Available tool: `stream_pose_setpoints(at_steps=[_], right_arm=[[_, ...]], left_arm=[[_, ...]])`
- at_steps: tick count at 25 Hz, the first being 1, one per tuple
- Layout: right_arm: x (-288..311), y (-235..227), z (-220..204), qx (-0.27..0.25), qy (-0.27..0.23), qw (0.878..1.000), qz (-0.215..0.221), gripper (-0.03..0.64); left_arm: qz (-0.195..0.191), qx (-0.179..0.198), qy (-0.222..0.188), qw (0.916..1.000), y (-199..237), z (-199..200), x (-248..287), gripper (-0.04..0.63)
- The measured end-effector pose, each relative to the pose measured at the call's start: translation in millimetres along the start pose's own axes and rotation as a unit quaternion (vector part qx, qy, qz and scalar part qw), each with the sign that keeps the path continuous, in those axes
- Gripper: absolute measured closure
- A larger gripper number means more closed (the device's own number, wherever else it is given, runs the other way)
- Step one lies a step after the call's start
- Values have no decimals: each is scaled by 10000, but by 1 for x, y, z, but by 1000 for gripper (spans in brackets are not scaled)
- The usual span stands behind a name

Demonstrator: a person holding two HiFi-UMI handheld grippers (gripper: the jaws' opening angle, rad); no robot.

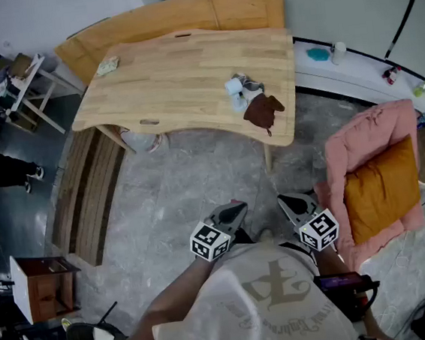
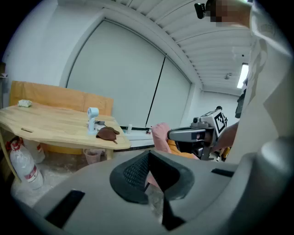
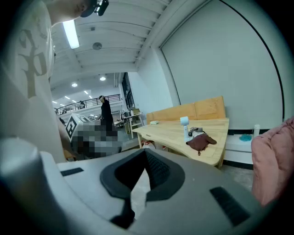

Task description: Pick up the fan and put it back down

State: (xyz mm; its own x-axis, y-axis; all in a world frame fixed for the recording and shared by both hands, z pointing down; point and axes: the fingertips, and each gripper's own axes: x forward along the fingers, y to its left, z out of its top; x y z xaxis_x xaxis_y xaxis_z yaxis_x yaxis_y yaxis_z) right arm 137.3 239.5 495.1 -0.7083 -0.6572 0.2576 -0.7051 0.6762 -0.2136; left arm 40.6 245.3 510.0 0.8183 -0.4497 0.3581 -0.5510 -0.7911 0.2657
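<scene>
A small white fan (image 1: 236, 91) stands upright near the right end of the wooden table (image 1: 165, 80), beside a brown cloth (image 1: 263, 109). The left gripper view shows the fan (image 2: 92, 120) far ahead on the left, and in the right gripper view the fan (image 3: 185, 127) stands ahead at the right. Both grippers hang close to the person's body over the floor, well short of the table. My left gripper (image 1: 239, 206) is shut with nothing in it, its tips (image 2: 148, 172) meeting. My right gripper (image 1: 285, 199) looks the same, shut and empty (image 3: 143, 172).
A wooden bench (image 1: 181, 14) runs behind the table. A pink padded seat (image 1: 367, 134) with an orange cushion (image 1: 384, 185) lies on the floor at the right. Wooden slats (image 1: 87, 194) lie left of the table; a plastic bottle (image 2: 20, 160) stands under it.
</scene>
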Motion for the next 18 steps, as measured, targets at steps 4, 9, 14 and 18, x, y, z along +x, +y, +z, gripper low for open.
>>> stream_pose_setpoints(at_steps=[4, 9, 14, 18], right_arm=[[-1, 2, 3, 118, -204, 9997, -6, 603], [-3, 1, 9, 165, -297, 9994, -76, 603], [-6, -2, 4, 216, -231, 9994, -107, 601], [-6, -6, -1, 267, -169, 9994, -111, 601]], left_arm=[[32, 48, -46, 10000, 0, 2, -4, 586], [57, 72, -50, 9999, 1, 2, -8, 586], [30, 116, -65, 9999, -1, 5, -3, 586], [1, 137, -24, 9999, -6, 3, -2, 586]])
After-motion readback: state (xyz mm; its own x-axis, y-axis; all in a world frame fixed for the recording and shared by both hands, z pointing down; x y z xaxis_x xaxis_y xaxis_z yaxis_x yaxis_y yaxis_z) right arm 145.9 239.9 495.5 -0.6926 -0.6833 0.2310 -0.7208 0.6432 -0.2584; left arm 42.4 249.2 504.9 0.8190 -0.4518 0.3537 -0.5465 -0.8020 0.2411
